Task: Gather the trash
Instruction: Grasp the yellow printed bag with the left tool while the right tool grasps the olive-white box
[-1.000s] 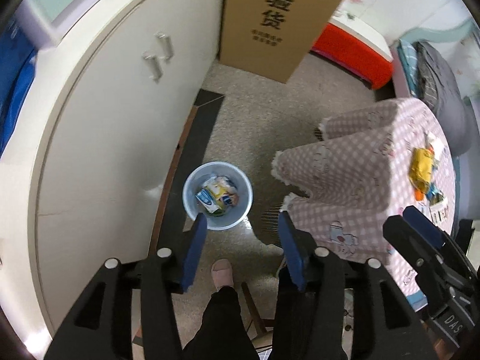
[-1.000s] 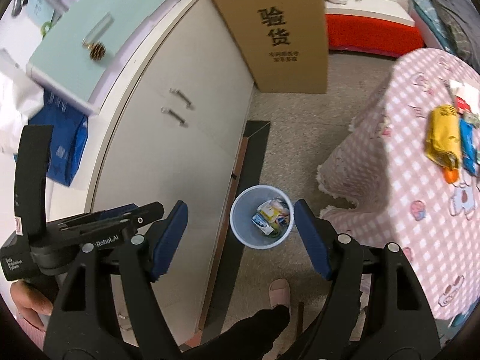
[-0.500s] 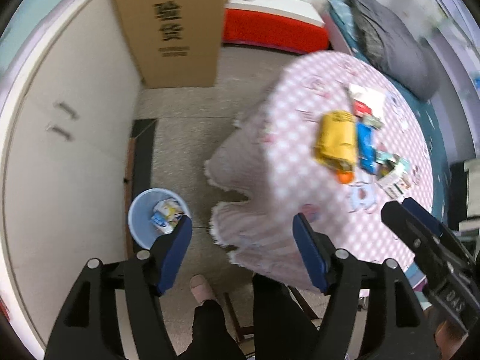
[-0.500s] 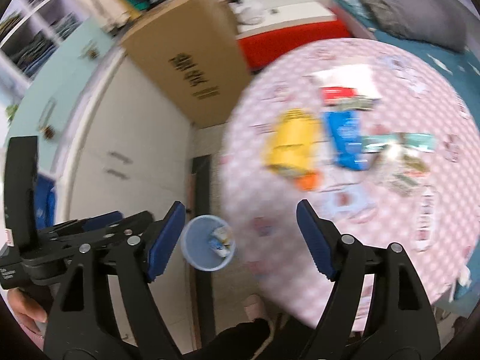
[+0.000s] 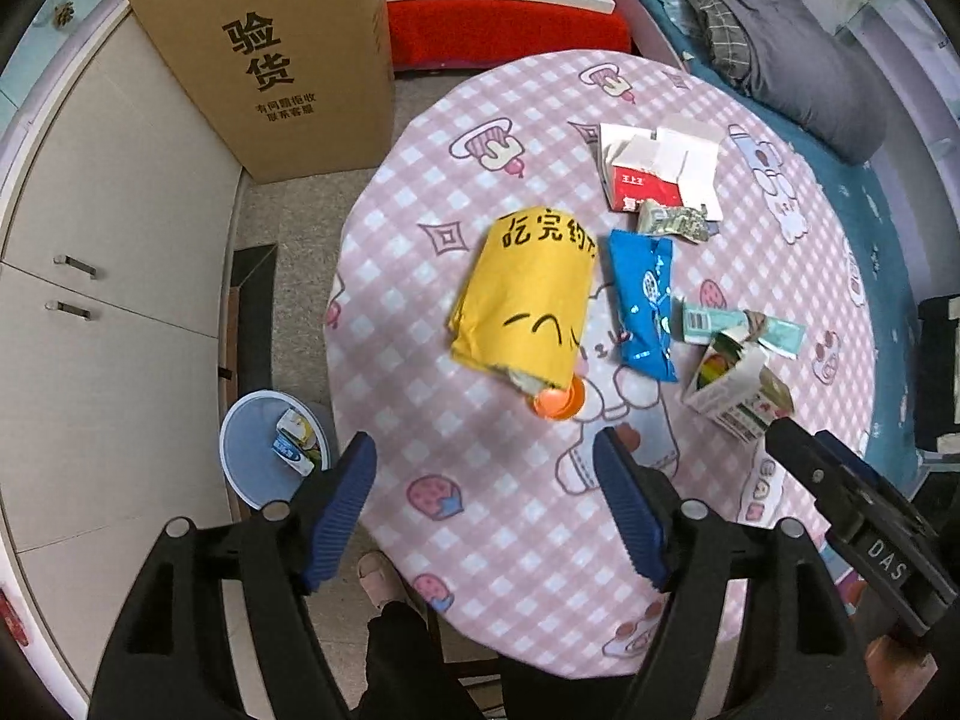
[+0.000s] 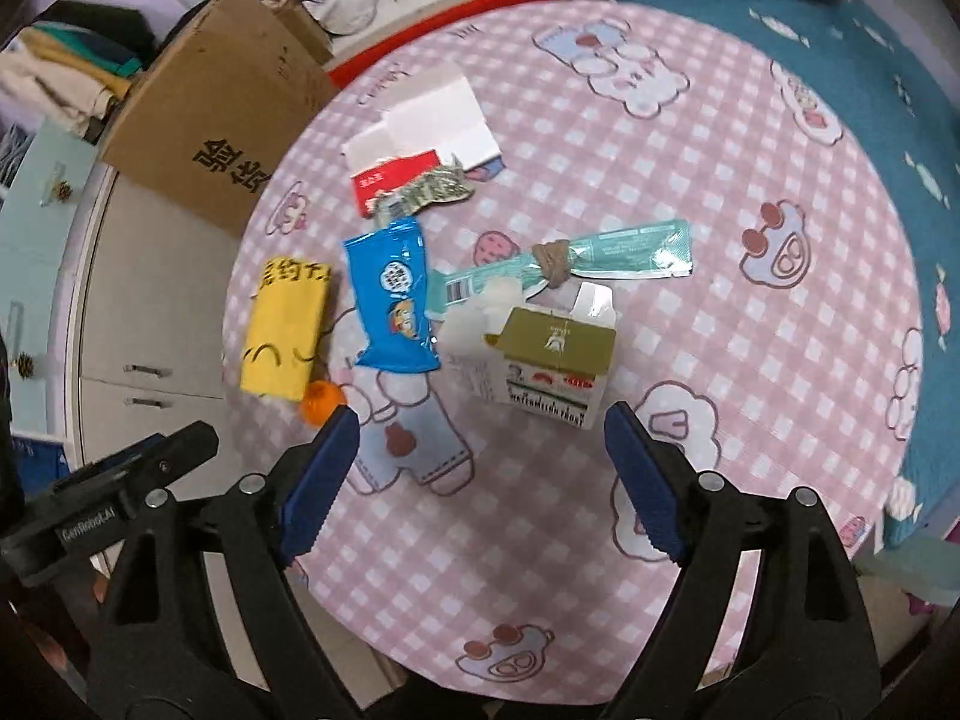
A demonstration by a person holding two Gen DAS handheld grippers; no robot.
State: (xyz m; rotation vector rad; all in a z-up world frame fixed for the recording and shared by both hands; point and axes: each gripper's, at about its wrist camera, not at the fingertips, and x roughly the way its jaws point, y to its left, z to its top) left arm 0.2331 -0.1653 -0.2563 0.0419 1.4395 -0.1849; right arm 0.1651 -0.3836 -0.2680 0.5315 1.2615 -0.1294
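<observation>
Trash lies on a round table with a pink checked cloth point(image 5: 516, 546): a yellow packet point(image 5: 528, 306), a blue snack bag point(image 5: 642, 306), an orange piece point(image 5: 561, 402), a torn red-and-white box point(image 5: 654, 171), a teal wrapper point(image 6: 618, 255) and an open milk carton point(image 6: 549, 366). My left gripper point(image 5: 483, 450) hangs above the table's near edge, jaws opening with nothing between them. My right gripper point(image 6: 480, 420) hovers just short of the milk carton, jaws also opening and empty. A pale blue bin point(image 5: 264, 450) with trash inside stands on the floor to the left.
A white cabinet point(image 5: 114, 300) runs along the left wall. A tall cardboard box point(image 5: 282, 60) leans behind the bin. A red bench point(image 5: 504, 30) and a bed with a grey blanket point(image 5: 774, 54) lie beyond the table. A person's foot point(image 5: 375, 576) shows below.
Both grippers swung from above the bin on the floor to above the table's trash. Their jaws spread wider on the way.
</observation>
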